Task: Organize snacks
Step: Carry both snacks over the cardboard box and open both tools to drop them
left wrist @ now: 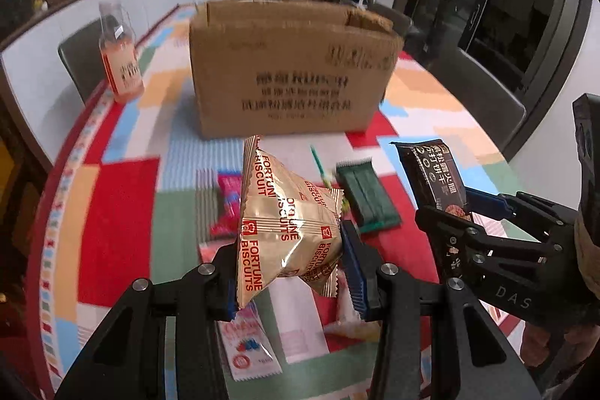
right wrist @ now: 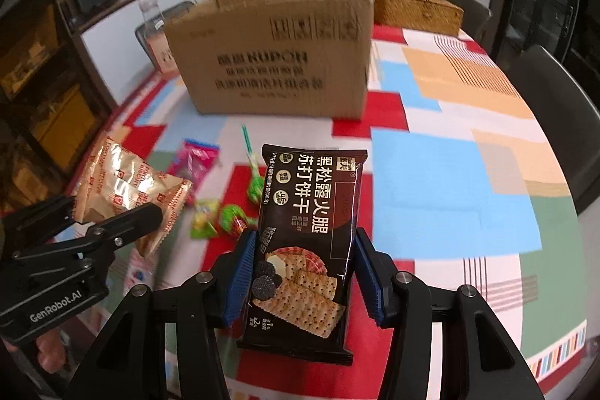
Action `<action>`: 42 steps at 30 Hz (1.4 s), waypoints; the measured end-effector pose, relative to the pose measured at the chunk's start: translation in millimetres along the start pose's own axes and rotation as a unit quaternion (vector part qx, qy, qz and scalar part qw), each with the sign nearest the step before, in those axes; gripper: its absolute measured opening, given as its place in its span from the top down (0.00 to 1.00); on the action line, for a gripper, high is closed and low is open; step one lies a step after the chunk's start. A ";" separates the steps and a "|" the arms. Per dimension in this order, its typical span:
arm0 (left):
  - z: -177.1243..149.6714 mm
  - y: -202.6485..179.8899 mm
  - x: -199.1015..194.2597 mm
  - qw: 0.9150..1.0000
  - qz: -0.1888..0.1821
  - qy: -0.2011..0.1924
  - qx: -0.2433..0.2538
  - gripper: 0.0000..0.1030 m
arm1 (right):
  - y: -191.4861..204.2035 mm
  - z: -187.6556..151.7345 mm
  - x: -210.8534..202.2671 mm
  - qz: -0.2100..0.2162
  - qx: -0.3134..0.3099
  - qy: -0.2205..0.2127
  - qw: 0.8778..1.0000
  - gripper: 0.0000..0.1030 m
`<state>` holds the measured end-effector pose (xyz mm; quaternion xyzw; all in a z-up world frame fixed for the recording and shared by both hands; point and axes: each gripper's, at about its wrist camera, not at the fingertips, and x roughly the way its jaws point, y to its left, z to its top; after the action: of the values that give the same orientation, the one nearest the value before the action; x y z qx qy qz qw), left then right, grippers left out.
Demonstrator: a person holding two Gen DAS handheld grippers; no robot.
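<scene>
My left gripper point(left wrist: 290, 268) is shut on a gold Fortune Biscuits packet point(left wrist: 285, 223) and holds it above the table; the packet also shows in the right wrist view point(right wrist: 127, 194). My right gripper point(right wrist: 300, 272) is shut on a dark soda cracker packet point(right wrist: 307, 242), also held above the table and visible in the left wrist view point(left wrist: 431, 175). An open cardboard box point(left wrist: 292, 70) stands upright further back on the table point(right wrist: 273, 51).
Loose snacks lie on the colourful tablecloth point(right wrist: 450, 175): a green packet point(left wrist: 367, 197), a pink packet point(right wrist: 195, 156), a green lollipop point(right wrist: 255, 182) and a white sachet point(left wrist: 247, 343). An orange drink bottle point(left wrist: 120, 59) stands at the left. A wicker basket point(right wrist: 416, 10) sits behind the box.
</scene>
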<state>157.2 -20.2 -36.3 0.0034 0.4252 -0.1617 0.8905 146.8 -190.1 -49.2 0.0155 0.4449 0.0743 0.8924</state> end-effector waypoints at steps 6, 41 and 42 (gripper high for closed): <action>33.0 2.9 -16.9 0.998 0.012 -0.057 0.007 0.58 | 3.3 32.1 -11.3 0.018 -0.007 -0.047 0.999 0.50; 206.0 41.0 33.5 0.994 0.050 -0.099 0.006 0.58 | -9.2 219.5 29.4 0.025 -0.020 -0.131 0.991 0.50; 207.7 41.4 38.4 0.994 0.050 -0.093 0.006 0.58 | -9.9 221.3 33.7 0.023 -0.020 -0.126 0.992 0.50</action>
<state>348.9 -21.8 61.8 0.0146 0.3387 -0.1190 0.9332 344.1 -186.4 56.8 0.0169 0.3265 0.1018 0.9396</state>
